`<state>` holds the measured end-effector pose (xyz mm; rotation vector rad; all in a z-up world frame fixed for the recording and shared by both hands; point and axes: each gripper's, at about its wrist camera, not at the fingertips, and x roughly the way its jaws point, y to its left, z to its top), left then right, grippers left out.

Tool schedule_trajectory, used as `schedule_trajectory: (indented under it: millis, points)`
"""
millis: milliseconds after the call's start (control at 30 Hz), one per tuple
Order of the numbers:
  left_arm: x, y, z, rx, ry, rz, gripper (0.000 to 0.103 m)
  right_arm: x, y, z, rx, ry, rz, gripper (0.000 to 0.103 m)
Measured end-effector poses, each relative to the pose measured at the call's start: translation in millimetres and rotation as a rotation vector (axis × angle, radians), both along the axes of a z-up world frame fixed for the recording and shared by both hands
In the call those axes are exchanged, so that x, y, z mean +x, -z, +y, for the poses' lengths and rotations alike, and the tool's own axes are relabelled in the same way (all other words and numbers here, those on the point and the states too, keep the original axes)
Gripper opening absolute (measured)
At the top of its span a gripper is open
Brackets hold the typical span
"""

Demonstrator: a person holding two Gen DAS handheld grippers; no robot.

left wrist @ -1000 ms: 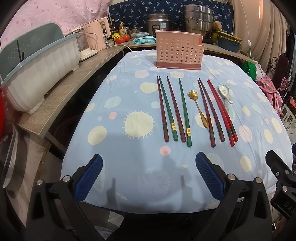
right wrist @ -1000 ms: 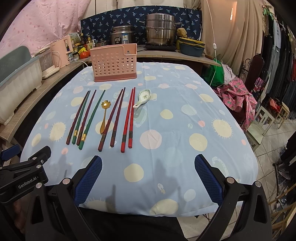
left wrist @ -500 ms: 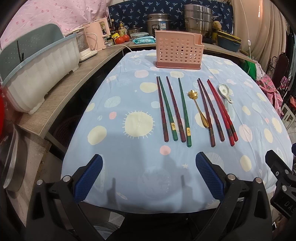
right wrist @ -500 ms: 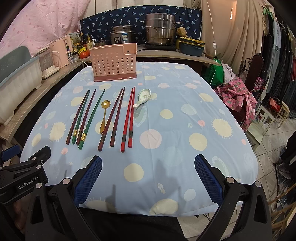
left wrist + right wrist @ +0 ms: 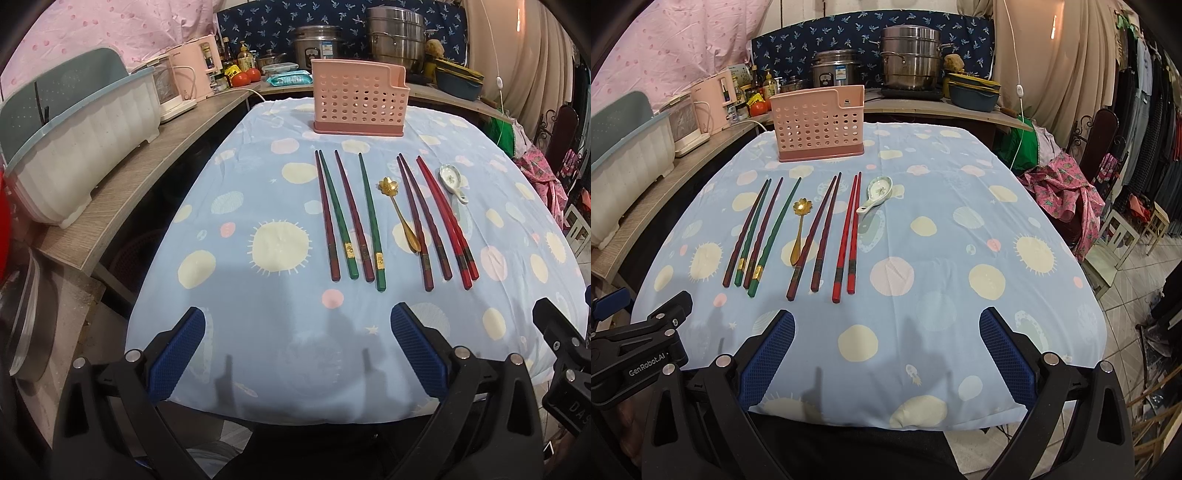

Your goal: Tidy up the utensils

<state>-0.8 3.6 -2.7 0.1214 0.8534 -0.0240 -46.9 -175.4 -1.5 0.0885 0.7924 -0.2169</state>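
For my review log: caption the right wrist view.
Open right claw hovers before eight chopsticks, two spoons and pink holder.

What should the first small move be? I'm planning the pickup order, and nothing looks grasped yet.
Probably ease the right gripper, open and empty, forward toward the two red chopsticks. They lie nearest its side, handles toward it, and the pink holder stands empty-looking behind the row.

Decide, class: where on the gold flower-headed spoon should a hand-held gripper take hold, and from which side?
Grip the gold spoon mid-handle, coming down from above with the fingers closing across it. It lies flat on the cloth, a dark red chopstick touches its near end, and the thin stem is barest midway.
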Motion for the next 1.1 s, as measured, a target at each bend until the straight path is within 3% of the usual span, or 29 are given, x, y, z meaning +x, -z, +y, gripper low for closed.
schedule_trajectory:
  millis: [1100]
  points:
    - [-0.7,-1.4,-5.4,0.032,0.003,0.001,0.096,-0.3,-0.3,0.5,0.001,0.000,-0.001,0.096]
